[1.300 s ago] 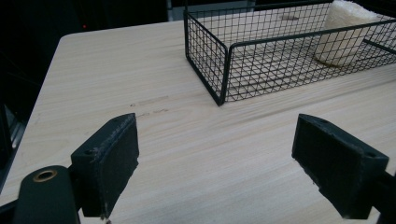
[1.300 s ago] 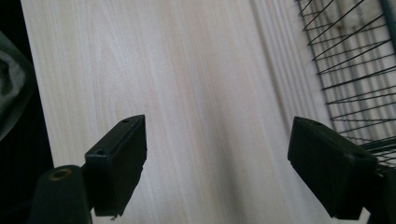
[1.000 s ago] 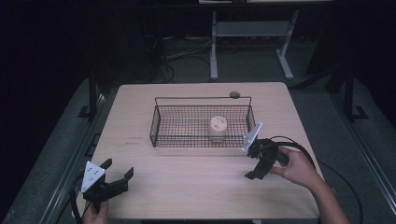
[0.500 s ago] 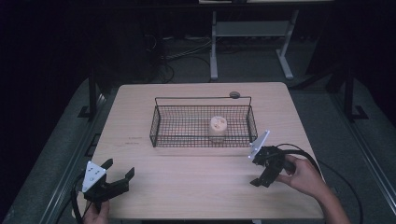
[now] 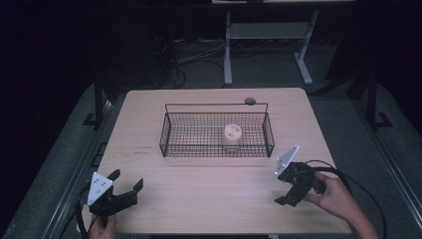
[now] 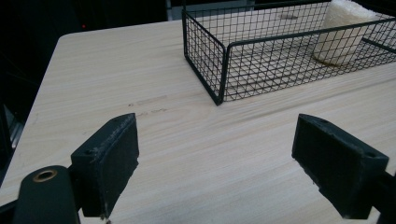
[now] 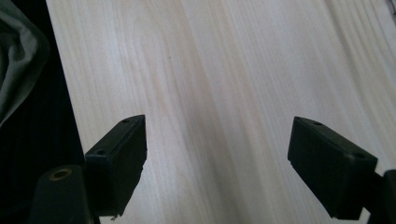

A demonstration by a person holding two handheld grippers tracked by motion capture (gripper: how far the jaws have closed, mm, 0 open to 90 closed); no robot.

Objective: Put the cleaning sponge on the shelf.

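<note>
The wire basket (image 5: 217,130) blocks your way mid-table; bare table (image 5: 209,189) lies open on its near side, plus strips left and right.

A pale wood-grain worktop (image 5: 149,109) with rounded corners stood in a dark room, lit from above while everything around it fell into shadow. Grey floor (image 5: 268,67) showed beyond its far edge, where a light metal stand (image 5: 263,35) with two splayed legs stood. A tangle of dark cables (image 5: 184,55) lay on the floor beside it. Dark rails (image 5: 99,99) flanked the worktop's sides.
</note>
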